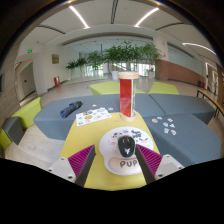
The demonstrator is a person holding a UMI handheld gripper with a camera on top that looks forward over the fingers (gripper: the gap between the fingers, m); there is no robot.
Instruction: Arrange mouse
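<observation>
- The gripper point(113, 163) is spread wide, its two magenta-padded fingers point(80, 160) pinching nothing.
- A white rounded computer mouse point(124, 147) with black markings lies between the fingers, a gap on each side, resting on a round mat on the yellow bench point(95, 133).
- Its long axis seems to run roughly straight ahead from the gripper, though which end is the front I cannot tell.
- Beyond it, dead ahead, stands a tall clear cylinder point(126, 95) with red contents.
- Risk: the domed, smooth shell could squirt forward out of the pads if they close off-centre.
- Risk: pushed ahead, the mouse might knock the cylinder over.
- A dark object point(70, 108) and printed sheet point(93, 115) lie ahead-left.
</observation>
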